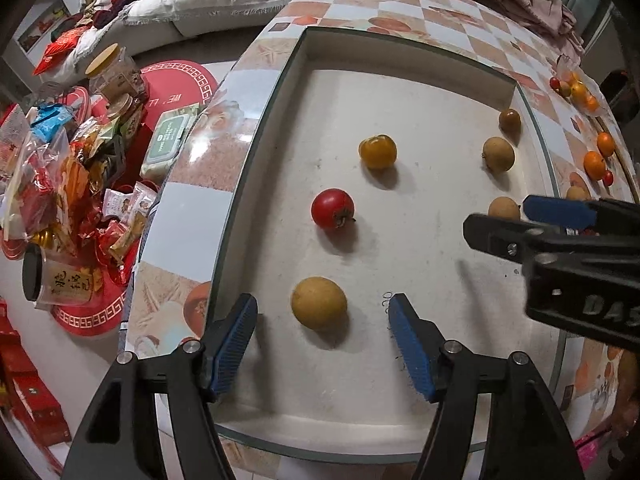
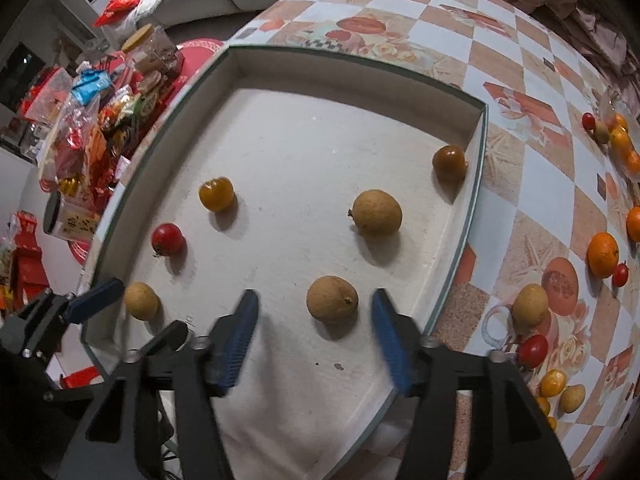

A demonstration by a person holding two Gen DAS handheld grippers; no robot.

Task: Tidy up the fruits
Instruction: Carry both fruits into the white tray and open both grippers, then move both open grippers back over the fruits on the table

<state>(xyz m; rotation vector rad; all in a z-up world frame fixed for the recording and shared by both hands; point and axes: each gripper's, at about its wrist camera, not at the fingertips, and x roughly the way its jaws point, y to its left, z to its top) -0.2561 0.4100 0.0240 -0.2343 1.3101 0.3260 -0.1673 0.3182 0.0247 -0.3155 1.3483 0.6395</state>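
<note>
A white tray [image 1: 420,76] [image 2: 280,76] holds two rows of fruit. Left row: a tan longan [image 1: 319,303] [image 2: 141,301], a red tomato [image 1: 333,209] [image 2: 168,239], a yellow tomato [image 1: 377,151] [image 2: 216,193]. Right row: a tan longan [image 2: 332,299] [image 1: 504,208], a second longan [image 2: 376,212] [image 1: 498,154], a brown tomato [image 2: 449,162] [image 1: 509,120]. My left gripper [image 1: 322,322] is open around the near left longan, not touching. My right gripper [image 2: 316,312] is open around the near right longan, apart from it.
Loose fruit lies on the checkered tablecloth right of the tray: an orange [image 2: 602,254], a longan [image 2: 530,306], red tomatoes [image 2: 532,350], small yellow fruit [image 2: 553,383]. Snack packets and jars [image 1: 80,152] crowd the floor to the left.
</note>
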